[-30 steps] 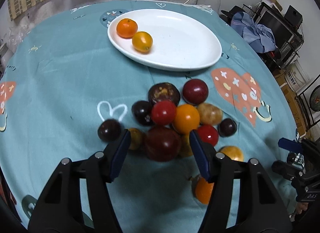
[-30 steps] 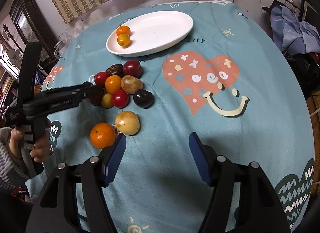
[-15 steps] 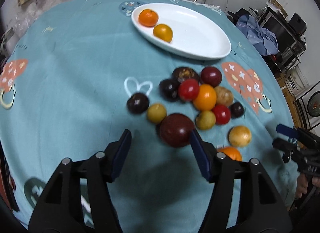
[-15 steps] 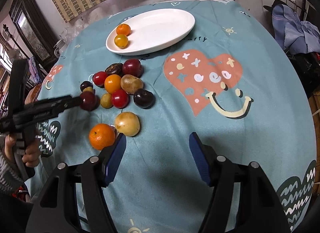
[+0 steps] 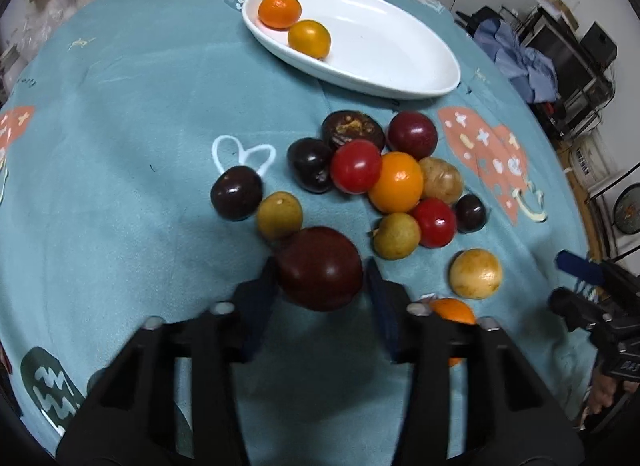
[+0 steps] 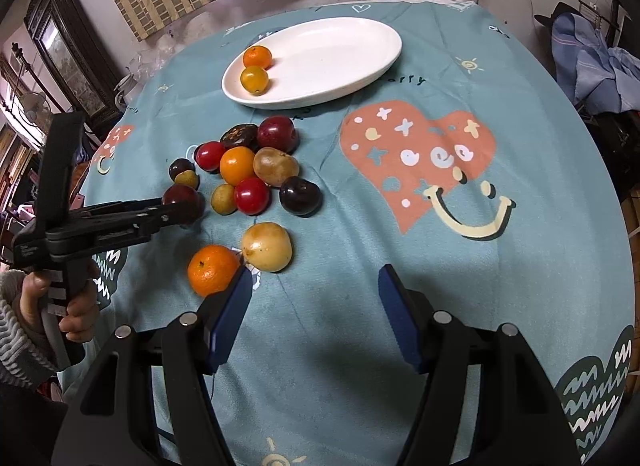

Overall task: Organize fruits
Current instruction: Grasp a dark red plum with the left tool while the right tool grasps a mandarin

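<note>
My left gripper [image 5: 320, 278] is shut on a large dark red plum [image 5: 319, 268] and holds it just above the teal tablecloth, near the front of the fruit pile. It also shows in the right wrist view [image 6: 182, 198]. The white oval plate [image 5: 400, 65] at the back holds a mandarin [image 5: 279, 9] and a yellow-orange fruit [image 5: 309, 39]. Several plums, tomatoes and yellow fruits lie clustered mid-table [image 5: 396, 181]. My right gripper [image 6: 314, 306] is open and empty, just right of an orange mandarin [image 6: 213, 269] and a yellow fruit [image 6: 267, 246].
The round table's cloth [image 6: 440, 225] has a coral heart print [image 6: 416, 153] on the right. Beyond the table's right edge stand shelves and blue clothing [image 5: 524, 61]. A curtain and dark furniture [image 6: 60, 53] stand behind on the left.
My left gripper has closed on the dark red plum and drawn it back out of the pile. The right gripper has stayed open and hardly moved.
</note>
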Available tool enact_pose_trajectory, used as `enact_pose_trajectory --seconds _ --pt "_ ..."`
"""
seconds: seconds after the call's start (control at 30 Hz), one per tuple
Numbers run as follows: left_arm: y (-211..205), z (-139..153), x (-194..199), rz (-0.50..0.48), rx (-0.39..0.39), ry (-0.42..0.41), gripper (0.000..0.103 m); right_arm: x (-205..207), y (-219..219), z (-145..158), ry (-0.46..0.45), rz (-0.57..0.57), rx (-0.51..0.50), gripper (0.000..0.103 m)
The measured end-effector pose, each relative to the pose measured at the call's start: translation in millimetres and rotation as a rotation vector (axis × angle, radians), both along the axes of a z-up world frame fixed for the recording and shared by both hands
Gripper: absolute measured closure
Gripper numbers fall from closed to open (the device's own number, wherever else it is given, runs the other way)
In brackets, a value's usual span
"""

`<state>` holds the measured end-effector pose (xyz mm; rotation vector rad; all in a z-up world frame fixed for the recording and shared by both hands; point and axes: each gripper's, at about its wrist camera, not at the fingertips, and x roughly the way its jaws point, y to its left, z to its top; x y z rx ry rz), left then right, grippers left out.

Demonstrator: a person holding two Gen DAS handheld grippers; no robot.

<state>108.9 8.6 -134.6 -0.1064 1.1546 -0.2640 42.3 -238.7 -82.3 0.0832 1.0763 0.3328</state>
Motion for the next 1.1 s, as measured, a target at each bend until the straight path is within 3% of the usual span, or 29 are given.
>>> enact_pose_trajectory --seconds 0.17,0.47,0.63,0.73,0.9,1.1 --pt "5 9 -11 -0.007 0.006 -0.029 0.061 -3 9 1 0.002 0.047 0.025 0.037" --pt "44 25 -47 0.079 0.000 -0.052 0.061 -1 86 -14 0.056 0.354 0.047 0.037" --pt "54 27 -61 0.112 0.000 -0.059 0.061 15 96 -24 0.060 0.318 -0.002 0.037" --pt "60 26 -65 0.128 -0.006 -0.058 0.061 21 98 -33 0.068 0.325 -0.041 0.046" --pt "58 25 -64 0.123 -0.006 -0.052 0.061 17 108 -39 0.016 0.372 -0.113 0.052" --pt "46 20 -61 0.085 -0.002 -0.036 0.061 10 91 -48 0.045 0.345 -0.053 0.059"
